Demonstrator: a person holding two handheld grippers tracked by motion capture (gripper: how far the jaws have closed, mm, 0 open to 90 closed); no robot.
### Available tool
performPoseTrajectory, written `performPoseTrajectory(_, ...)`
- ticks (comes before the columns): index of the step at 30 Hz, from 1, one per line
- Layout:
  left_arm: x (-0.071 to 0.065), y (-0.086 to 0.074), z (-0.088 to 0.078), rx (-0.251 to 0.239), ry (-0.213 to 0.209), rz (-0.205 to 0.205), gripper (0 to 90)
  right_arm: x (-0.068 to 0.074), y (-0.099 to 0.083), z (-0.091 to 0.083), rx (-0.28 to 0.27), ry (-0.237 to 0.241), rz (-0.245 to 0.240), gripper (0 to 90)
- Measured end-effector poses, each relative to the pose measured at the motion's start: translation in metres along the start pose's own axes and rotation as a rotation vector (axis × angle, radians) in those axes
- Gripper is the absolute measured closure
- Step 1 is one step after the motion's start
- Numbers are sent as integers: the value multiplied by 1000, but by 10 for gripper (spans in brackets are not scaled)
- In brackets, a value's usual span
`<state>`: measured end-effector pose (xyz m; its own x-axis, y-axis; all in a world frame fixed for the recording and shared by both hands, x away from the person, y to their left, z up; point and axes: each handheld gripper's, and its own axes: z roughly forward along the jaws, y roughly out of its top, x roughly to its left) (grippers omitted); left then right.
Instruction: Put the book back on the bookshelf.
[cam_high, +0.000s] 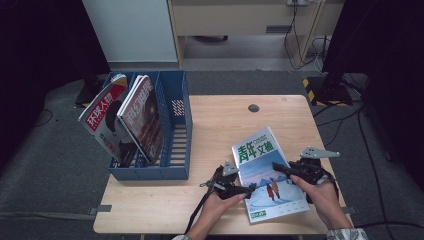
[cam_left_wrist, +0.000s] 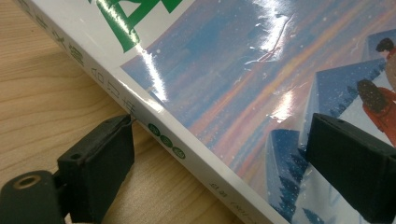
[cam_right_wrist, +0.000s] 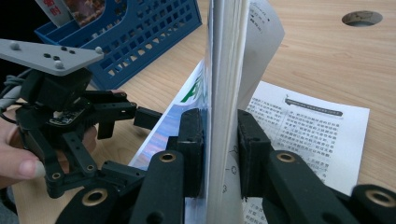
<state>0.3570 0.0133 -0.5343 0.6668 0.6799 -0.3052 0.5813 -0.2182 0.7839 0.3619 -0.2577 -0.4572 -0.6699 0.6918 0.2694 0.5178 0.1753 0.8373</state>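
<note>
Green-titled magazine (cam_high: 267, 175) lying on the desk (cam_high: 210, 130) at the near right, lower corner past the front edge. Right gripper (cam_right_wrist: 219, 149) clamped tight on a bunch of its pages, lifted upright in the right gripper view; print on the flat page beneath too small to read. Left gripper (cam_left_wrist: 219, 154) spread wide astride the spine, one jaw over the desk, one over the cover, neither pressing. Blue file rack (cam_high: 172, 130) at the far left holding two magazines (cam_high: 125, 120), lower halves hidden behind the lattice.
</note>
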Motion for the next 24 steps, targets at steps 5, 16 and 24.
performPoseTrajectory(5,2,1,0,-15,-32,-11,73,2,3,-3,-19,9,-9,751)
performPoseTrajectory(16,4,1,4,3,-145,-6,67,5,6,-7,-48,33,-30,751)
performPoseTrajectory(24,5,1,4,1,-120,-57,137,-3,1,-4,-52,40,-6,744)
